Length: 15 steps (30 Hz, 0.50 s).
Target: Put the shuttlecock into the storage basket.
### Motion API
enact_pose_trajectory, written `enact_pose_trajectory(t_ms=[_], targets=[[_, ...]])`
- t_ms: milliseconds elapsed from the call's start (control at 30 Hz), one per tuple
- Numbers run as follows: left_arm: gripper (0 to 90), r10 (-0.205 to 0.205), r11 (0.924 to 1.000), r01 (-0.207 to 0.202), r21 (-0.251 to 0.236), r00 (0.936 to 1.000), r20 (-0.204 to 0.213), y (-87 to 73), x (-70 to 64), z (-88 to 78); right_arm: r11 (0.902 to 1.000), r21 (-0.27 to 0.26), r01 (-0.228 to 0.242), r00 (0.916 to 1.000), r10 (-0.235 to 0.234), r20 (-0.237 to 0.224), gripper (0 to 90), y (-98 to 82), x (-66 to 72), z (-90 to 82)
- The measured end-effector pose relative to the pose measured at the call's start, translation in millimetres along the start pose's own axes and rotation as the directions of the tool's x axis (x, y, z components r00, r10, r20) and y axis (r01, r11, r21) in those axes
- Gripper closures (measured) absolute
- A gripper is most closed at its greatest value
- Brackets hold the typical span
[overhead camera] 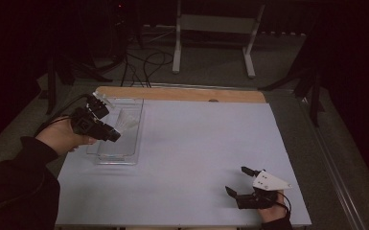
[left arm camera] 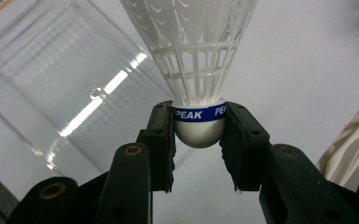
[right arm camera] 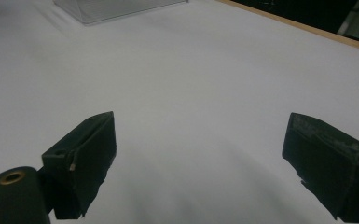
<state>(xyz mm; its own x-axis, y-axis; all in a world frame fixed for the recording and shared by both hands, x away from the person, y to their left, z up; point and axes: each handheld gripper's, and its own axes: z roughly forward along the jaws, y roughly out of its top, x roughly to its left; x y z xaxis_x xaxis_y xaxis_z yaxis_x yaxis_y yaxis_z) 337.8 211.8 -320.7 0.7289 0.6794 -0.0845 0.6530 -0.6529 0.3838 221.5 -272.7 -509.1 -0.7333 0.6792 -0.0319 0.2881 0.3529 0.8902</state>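
Note:
A white plastic shuttlecock (left arm camera: 193, 65) with a blue band reading PEAK hangs over a clear plastic tray (left arm camera: 42, 88). My left gripper (left arm camera: 198, 140) is shut on its rounded cork base, skirt pointing away from the jaws. In the high view the left gripper (overhead camera: 106, 128) holds the shuttlecock (overhead camera: 127, 121) above the clear tray (overhead camera: 124, 157) at the table's left side. My right gripper (overhead camera: 238, 181) rests low near the front right of the table, open, with nothing between its fingers (right arm camera: 86, 158).
A white sheet covers the table (overhead camera: 196, 139), with a wooden strip (overhead camera: 182, 94) along the far edge. A corner of the clear tray (right arm camera: 116, 9) shows far ahead in the right gripper view. Stands and cables occupy the dark floor behind.

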Motion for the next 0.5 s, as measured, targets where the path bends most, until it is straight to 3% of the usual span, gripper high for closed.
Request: enact_pose_trajectory(t_ms=[500], targets=[[66.0,-0.065,0.9979,0.065,0.004,0.9972,-0.037,-20.3,17.0,-6.2,1.0,0.004,-0.001,1.0,0.001,-0.002,9.9,0.0,0.7,0.7]])
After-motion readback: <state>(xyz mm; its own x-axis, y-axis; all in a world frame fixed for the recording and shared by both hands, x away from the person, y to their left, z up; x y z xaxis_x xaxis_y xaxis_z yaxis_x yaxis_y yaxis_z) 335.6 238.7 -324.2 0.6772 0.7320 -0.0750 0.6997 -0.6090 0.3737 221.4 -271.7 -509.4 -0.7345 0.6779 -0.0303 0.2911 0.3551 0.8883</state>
